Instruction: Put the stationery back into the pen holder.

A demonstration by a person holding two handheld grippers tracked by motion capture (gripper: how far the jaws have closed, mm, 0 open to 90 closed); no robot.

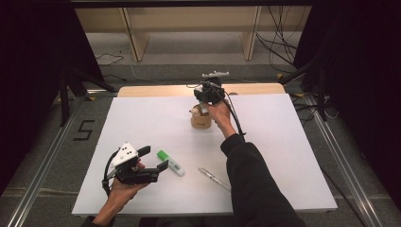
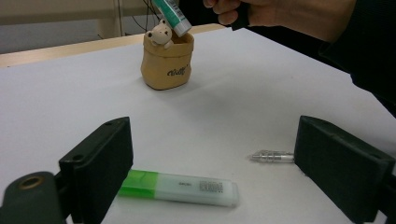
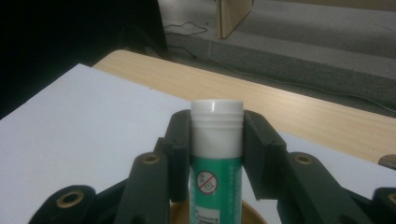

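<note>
Green tube: a green-and-white tube point(image 3: 215, 163) with a white cap stood clamped between the jaws of the right gripper point(image 1: 206, 94), both pads pressed flat against its sides.
Right gripper: held above the tan pot point(image 2: 167, 63) at the far side of the table, the tube's lower end dipping at a slant into the pot's mouth, just beside the little bear figure point(image 2: 160, 33) on the rim.
Left gripper: the left gripper point(image 1: 147, 163) rested low at the near left of the white table point(image 1: 142, 118), its jaws wide apart with nothing between the pads.
Highlighter: a green-capped highlighter point(image 2: 180, 187) lay flat on the table just in front of the left gripper's jaws, nearer the left jaw.
Pen: a silver pen point(image 2: 272, 156) lay on the table by the left gripper's right jaw, its far end hidden behind that jaw.
Pot and left gripper: well apart, with bare white table between them.
</note>
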